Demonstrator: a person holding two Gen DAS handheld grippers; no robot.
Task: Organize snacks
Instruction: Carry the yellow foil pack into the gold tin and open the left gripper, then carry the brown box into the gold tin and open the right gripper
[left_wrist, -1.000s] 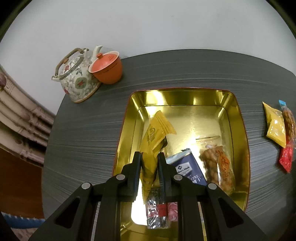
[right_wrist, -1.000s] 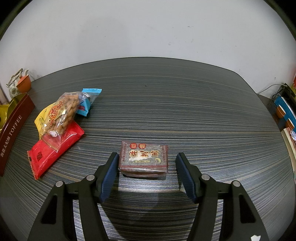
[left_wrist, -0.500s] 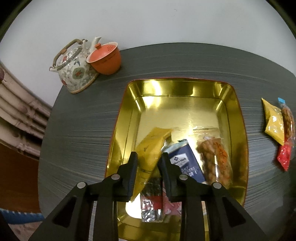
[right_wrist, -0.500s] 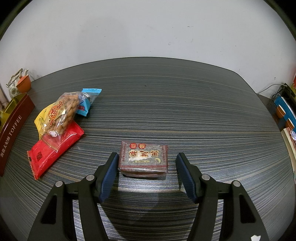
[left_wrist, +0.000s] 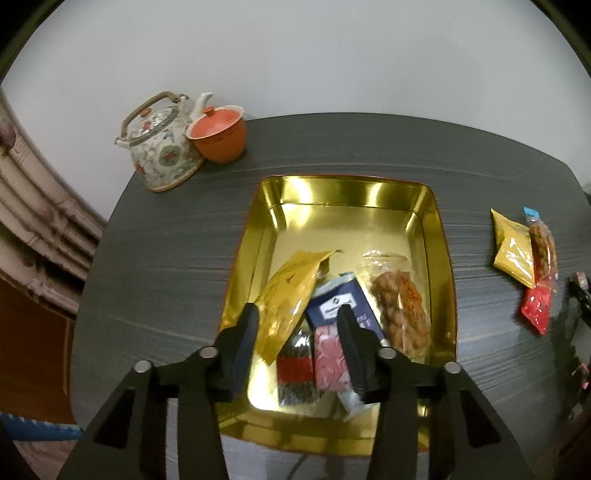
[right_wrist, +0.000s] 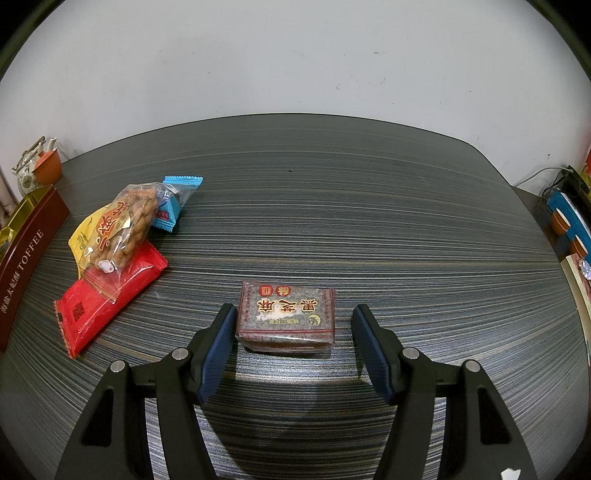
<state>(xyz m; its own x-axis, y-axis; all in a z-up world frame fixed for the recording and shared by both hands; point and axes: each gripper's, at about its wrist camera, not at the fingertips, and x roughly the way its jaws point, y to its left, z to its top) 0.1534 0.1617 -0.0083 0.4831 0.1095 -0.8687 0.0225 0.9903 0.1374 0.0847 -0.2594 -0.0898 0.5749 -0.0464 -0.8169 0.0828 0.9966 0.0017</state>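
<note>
While both claws stand open, nothing is gripped.
Left claw (left_wrist: 299, 345), jaws just opening, released the yellow packet (left_wrist: 290, 295) in the gold tin (left_wrist: 436, 236); right claw (right_wrist: 295, 347) straddles the brown cake (right_wrist: 287, 314), untouched.

Ten snack packets (right_wrist: 286, 315) — one tin (left_wrist: 436, 236)

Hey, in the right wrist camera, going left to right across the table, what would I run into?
Teapot → dark red toffee tin → red packet → blue-wrapped candy → brown snack block, sitting between the right gripper's fingers → boxes at the far right edge.
</note>
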